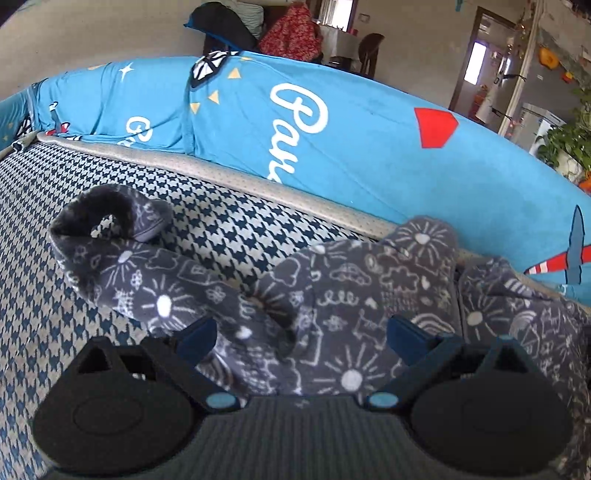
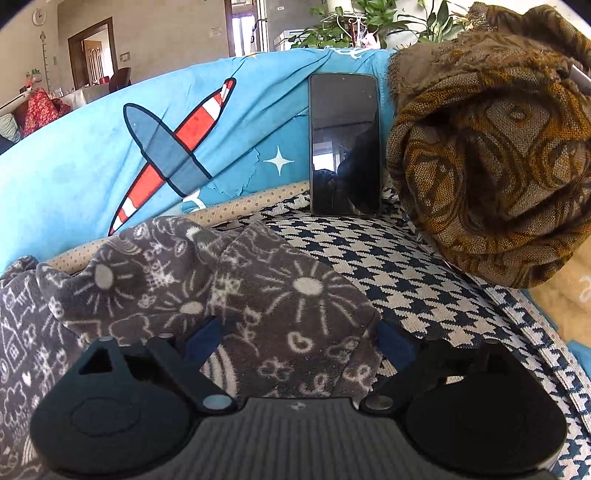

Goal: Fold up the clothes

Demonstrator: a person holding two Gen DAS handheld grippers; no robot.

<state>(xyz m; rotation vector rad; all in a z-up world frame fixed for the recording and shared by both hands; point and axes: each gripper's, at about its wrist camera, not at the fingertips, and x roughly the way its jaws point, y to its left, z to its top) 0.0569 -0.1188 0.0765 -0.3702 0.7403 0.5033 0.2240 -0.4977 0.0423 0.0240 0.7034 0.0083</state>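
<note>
On houndstooth cushion (image 1: 55, 192), rumpled fleece garment (image 1: 332, 295).

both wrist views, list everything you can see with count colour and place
fleece garment: one, dark grey with white doodle print, crumpled on the seat, lying between the fingers of both grippers
seat cover: one, navy and white houndstooth, under the garment
blue cover: one, bright blue with white script, a red shape and a plane print, draped over the backrest
phone: one, black, screen dark, standing upright against the backrest
brown cloth: one, brown and gold woven, bundled right of the phone
plants: several, green, behind the backrest
left hand-held gripper: one, black with blue fingers, open around the garment
right hand-held gripper: one, black with blue fingers, open around the garment
</note>
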